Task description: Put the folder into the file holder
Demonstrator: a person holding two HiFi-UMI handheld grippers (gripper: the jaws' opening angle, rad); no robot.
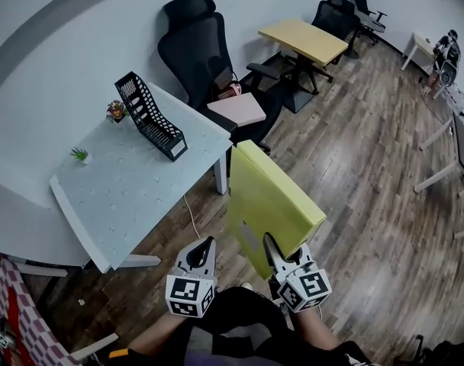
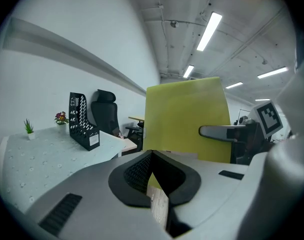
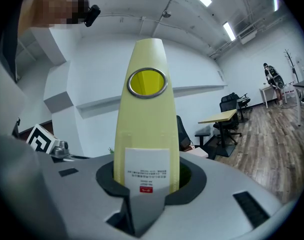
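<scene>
A yellow box folder (image 1: 270,200) hangs in the air over the wooden floor, to the right of the white table (image 1: 133,181), tilted with its spine up. My right gripper (image 1: 276,256) is shut on its lower end; in the right gripper view the folder (image 3: 147,129) rises upright from between the jaws, its white label facing me. My left gripper (image 1: 202,252) sits beside it at the left, shut and holding nothing, apart from the folder (image 2: 187,119). The black mesh file holder (image 1: 149,117) stands on the table's far side, also seen in the left gripper view (image 2: 83,121).
A small green plant (image 1: 79,155) and a flower pot (image 1: 115,111) stand on the table near the file holder. A black office chair (image 1: 209,52) with a pink item (image 1: 237,109) on its seat stands behind the table corner. A yellow desk (image 1: 302,40) is farther back.
</scene>
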